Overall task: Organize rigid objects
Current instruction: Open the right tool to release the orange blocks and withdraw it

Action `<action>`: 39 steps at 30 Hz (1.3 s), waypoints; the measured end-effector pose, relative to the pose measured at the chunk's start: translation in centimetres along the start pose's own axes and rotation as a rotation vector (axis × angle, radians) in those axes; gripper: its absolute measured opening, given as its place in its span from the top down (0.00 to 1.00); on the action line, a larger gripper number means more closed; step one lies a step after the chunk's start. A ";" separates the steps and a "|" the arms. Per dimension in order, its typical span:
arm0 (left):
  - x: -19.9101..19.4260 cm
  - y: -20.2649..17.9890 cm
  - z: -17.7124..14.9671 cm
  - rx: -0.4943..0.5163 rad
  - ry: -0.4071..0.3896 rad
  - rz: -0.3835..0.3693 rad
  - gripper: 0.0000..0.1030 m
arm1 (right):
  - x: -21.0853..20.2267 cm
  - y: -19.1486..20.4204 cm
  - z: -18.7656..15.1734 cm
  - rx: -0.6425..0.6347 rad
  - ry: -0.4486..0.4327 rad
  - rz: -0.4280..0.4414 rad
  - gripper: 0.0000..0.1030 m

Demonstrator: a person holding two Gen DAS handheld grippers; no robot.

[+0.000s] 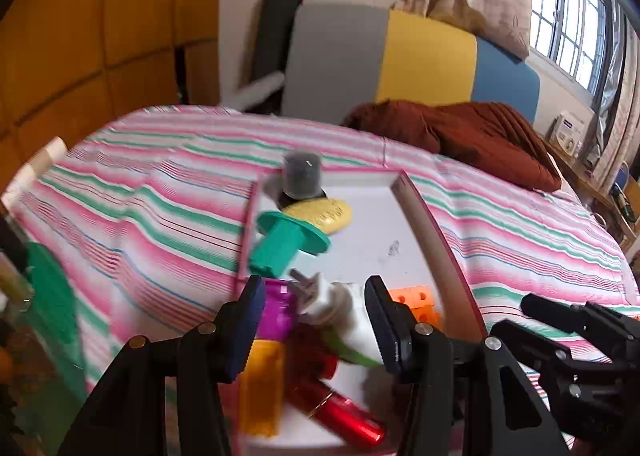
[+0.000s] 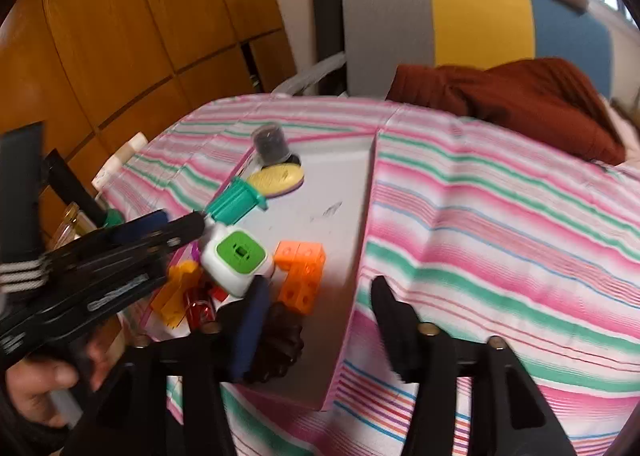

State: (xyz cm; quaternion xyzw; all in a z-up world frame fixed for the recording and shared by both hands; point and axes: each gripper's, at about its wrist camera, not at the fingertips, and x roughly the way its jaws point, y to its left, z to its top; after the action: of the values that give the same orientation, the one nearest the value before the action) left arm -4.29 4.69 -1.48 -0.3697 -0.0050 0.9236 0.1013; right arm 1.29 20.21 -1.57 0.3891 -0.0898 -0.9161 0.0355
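Rigid objects (image 2: 302,272), heaped in a white tray (image 2: 340,191) with a pink rim, on a striped bed cover (image 2: 500,215).

Left claw (image 1: 318,320): jaws standing roughly half apart, over the near end of the heap. Between the pads, a magenta cylinder (image 1: 276,312) against the left pad and a white block with a green face (image 2: 236,260) by the right pad. No firm clamp on either to be made out; blur hides whether a pad touches. Just below the claw, an orange see-through piece (image 1: 260,388) and a red metallic cylinder (image 1: 336,412) lying crossed. Just beyond the right pad, orange linking cubes (image 1: 416,296). Farther ahead, a teal flanged spool (image 1: 288,244) on its side, then a yellow oval piece (image 1: 320,215), then a dark grey jar (image 1: 302,175) upright at the tray's far end. Held from behind by a hand (image 2: 36,384), seen in the right wrist view.

Right claw (image 2: 320,320): jaws wide apart, gripping nothing. Between the fingers, bare tray floor and the tray's right rim. Close against the left finger, a dark knobbly thing (image 2: 280,344), too blurred to name. Orange cubes just ahead of that finger, white block ahead and to the left.
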 end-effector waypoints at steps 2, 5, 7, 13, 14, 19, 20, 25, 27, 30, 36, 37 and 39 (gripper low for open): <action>-1.3 0.5 -0.1 -0.013 -0.022 0.023 0.38 | -0.6 0.3 0.0 0.004 -0.033 -0.018 0.37; -3.2 1.2 -0.2 -0.030 -0.051 0.051 0.35 | -1.3 1.0 0.1 0.003 -0.071 -0.050 0.24; -4.4 1.5 -0.5 -0.032 -0.064 0.082 0.33 | -1.5 1.5 0.1 0.000 -0.083 -0.068 0.22; -6.5 2.0 -1.2 -0.042 -0.084 0.223 0.29 | -1.6 3.2 -0.8 -0.018 -0.086 -0.088 0.18; -6.9 2.1 -1.3 -0.047 -0.086 0.230 0.28 | -1.6 3.5 -1.0 -0.024 -0.081 -0.087 0.18; -8.4 3.0 -1.8 -0.104 -0.110 0.216 0.27 | -1.7 4.5 -1.6 -0.049 -0.077 -0.086 0.18; -8.6 3.0 -1.9 -0.107 -0.117 0.232 0.28 | -1.8 4.6 -1.6 -0.054 -0.078 -0.088 0.18; -9.2 3.0 -2.3 -0.107 -0.127 0.283 0.28 | -2.0 5.2 -1.5 -0.071 -0.086 -0.094 0.18; -9.3 3.0 -2.4 -0.103 -0.129 0.283 0.28 | -2.2 5.5 -1.4 -0.077 -0.093 -0.095 0.18; -9.5 2.9 -2.5 -0.102 -0.133 0.279 0.28 | -2.4 5.8 -1.3 -0.088 -0.102 -0.104 0.18; -9.8 2.7 -2.8 -0.088 -0.156 0.279 0.28 | -2.5 5.9 -0.9 -0.085 -0.116 -0.109 0.18; -10.0 2.7 -2.9 -0.091 -0.170 0.281 0.28 | -2.4 5.9 -0.8 -0.085 -0.114 -0.108 0.18; -10.0 2.8 -3.0 -0.083 -0.182 0.286 0.29 | -2.2 6.0 -0.8 -0.090 -0.113 -0.106 0.18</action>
State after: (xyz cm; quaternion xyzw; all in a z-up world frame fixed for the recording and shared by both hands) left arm 4.32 -0.12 2.97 -0.2856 0.0005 0.9572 -0.0474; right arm 3.35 14.49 0.61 0.3391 -0.0295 -0.9403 -0.0008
